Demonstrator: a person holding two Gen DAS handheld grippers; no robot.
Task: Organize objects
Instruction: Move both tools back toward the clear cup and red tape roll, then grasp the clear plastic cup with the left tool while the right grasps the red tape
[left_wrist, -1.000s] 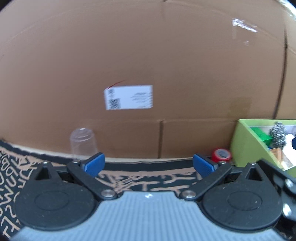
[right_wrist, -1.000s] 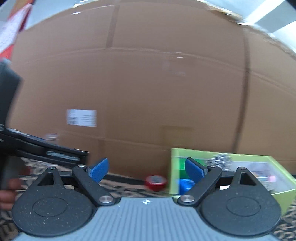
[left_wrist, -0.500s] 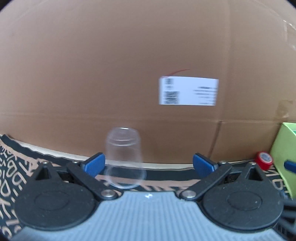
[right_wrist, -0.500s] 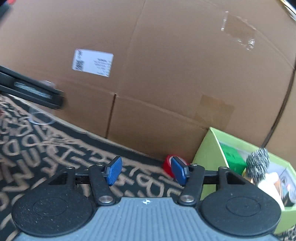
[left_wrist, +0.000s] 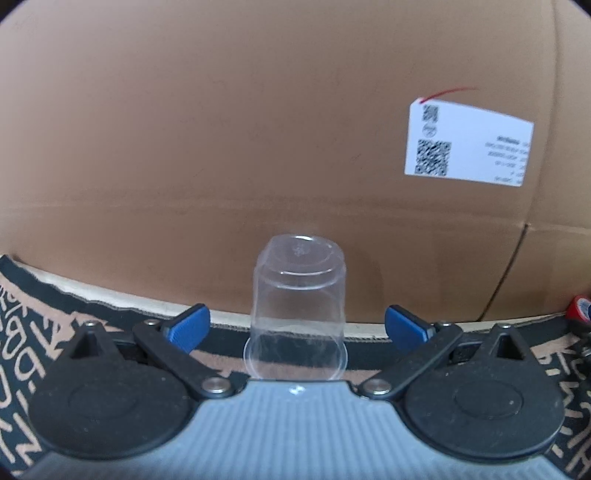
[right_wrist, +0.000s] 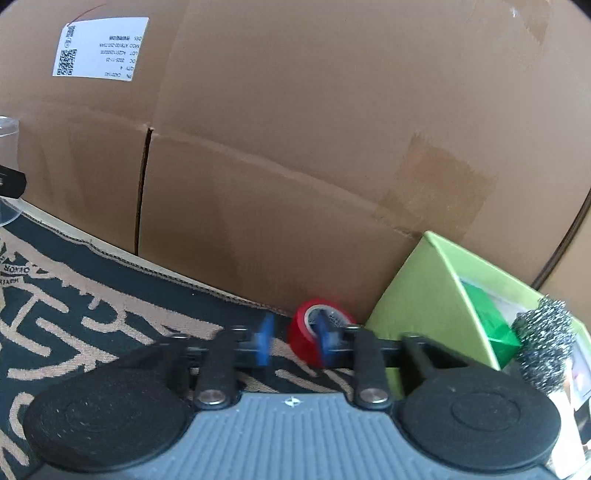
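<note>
Clear plastic cup (left_wrist: 298, 310), turned upside down, stands on the patterned black and tan cloth (left_wrist: 44, 332) covering the worktop, right between my left jaws. My left gripper (left_wrist: 297, 325) is spread wide, its blue fingertips (left_wrist: 190, 325) well apart on either side of the cup and not touching it. Behind the cup rises a large cardboard box (left_wrist: 258, 147) with a white shipping label (left_wrist: 469, 142) to the right.

My right gripper (right_wrist: 291, 343) is narrowed to a small gap, grasping nothing; its blue tips are blurred. Just beyond them sits a red tape roll (right_wrist: 312, 338), lying on its side against the foot of the cardboard box (the right tip overlaps it in this view, and I cannot tell whether they touch). To the right, just beside the roll, is a lime green bin (right_wrist: 424, 291) holding a green block (right_wrist: 493, 332) and a steel wool scrubber (right_wrist: 546, 350). At the far left edge, part of the cup shows.
</note>
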